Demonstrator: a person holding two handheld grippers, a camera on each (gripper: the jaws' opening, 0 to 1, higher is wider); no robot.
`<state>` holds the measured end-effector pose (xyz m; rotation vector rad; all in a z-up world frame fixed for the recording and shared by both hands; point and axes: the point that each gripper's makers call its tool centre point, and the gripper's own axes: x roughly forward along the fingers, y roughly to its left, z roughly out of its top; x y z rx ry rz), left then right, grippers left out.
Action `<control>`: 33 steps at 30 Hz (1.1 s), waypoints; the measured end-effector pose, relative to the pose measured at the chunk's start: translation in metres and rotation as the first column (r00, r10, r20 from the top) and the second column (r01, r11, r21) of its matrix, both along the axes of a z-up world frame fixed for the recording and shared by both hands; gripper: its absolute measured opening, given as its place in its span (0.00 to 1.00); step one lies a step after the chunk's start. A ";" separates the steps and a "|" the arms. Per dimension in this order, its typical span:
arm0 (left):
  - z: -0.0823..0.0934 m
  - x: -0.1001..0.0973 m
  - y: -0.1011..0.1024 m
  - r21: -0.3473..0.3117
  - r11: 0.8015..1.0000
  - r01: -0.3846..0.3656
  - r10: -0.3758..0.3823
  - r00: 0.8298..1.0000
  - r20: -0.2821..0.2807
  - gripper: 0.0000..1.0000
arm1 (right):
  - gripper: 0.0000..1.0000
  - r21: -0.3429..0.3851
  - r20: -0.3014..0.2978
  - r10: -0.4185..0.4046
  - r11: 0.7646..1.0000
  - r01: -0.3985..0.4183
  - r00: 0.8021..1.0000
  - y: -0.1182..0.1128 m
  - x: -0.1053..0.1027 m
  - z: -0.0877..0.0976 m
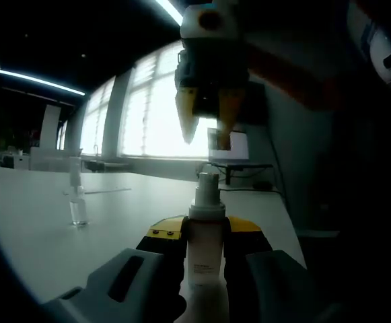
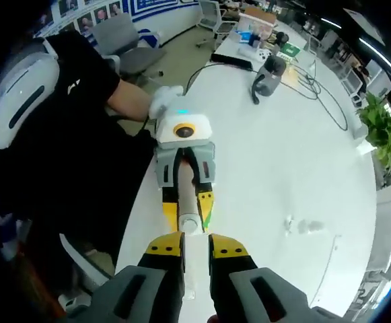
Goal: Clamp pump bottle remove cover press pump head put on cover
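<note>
pump bottle [image 1: 205, 237] clamped upright, right gripper [image 1: 206, 124] above

Open room lies above the white pump bottle [image 1: 204, 235], under the hovering right gripper [image 1: 207, 121]. On the white table [image 2: 276, 161], the small clear cap [image 1: 79, 214] stands well apart left; cables [image 2: 303, 84] lie far off.

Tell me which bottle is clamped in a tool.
The white pump bottle, gripped by the left tool; the small clear bottle stands free on the table.
</note>
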<state>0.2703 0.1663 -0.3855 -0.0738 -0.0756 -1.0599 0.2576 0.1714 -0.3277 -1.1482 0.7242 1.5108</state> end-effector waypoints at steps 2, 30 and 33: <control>0.000 0.000 0.000 -0.001 1.000 -0.001 0.001 1.000 -0.001 0.12 | 0.09 0.037 0.003 -0.009 0.999 0.009 1.000 -0.001 0.000 0.002; 0.000 0.001 0.000 0.000 1.000 -0.001 0.001 1.000 -0.002 0.12 | 0.11 0.488 -0.018 -0.271 0.838 0.245 0.962 -0.026 0.017 0.006; 0.000 0.001 0.000 0.001 1.000 -0.002 0.002 1.000 -0.002 0.12 | 0.11 0.519 -0.013 -0.294 0.815 0.258 0.956 -0.024 0.018 0.005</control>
